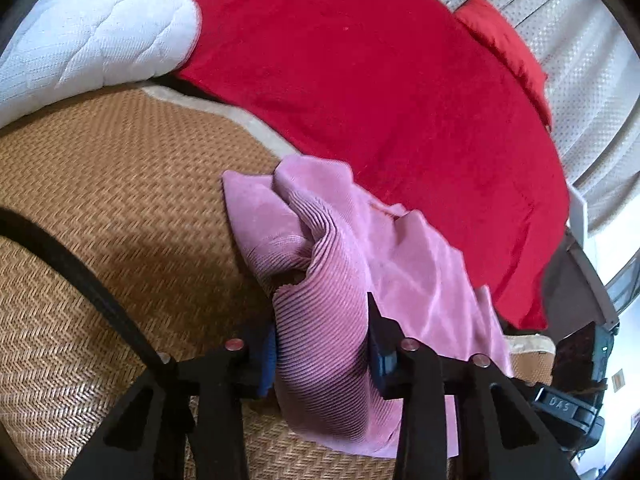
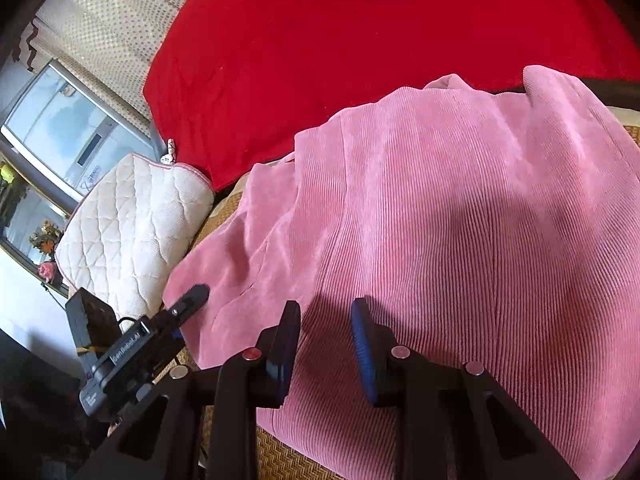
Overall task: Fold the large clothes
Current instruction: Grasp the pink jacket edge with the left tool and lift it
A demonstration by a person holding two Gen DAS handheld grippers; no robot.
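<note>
A pink corduroy garment (image 1: 360, 248) lies crumpled on a woven straw mat (image 1: 100, 200). In the left wrist view, a bunched fold of it fills the gap between the blue pads, and my left gripper (image 1: 320, 332) is shut on that fold. The right wrist view shows the same garment (image 2: 460, 200) spread wide. My right gripper (image 2: 326, 308) has its jaws narrowly set with ribbed cloth pinched between them near the garment's lower edge. The left gripper's body (image 2: 120, 344) shows at the garment's left edge, and the right gripper's body (image 1: 568, 404) shows at lower right in the left wrist view.
A red blanket (image 1: 380, 80) covers the bed beyond the garment, with a red cushion (image 1: 504, 40) at its far side. A white quilted pillow (image 2: 132, 232) lies to the left of the garment. Dotted curtains (image 1: 580, 92) and a window (image 2: 60, 128) stand behind.
</note>
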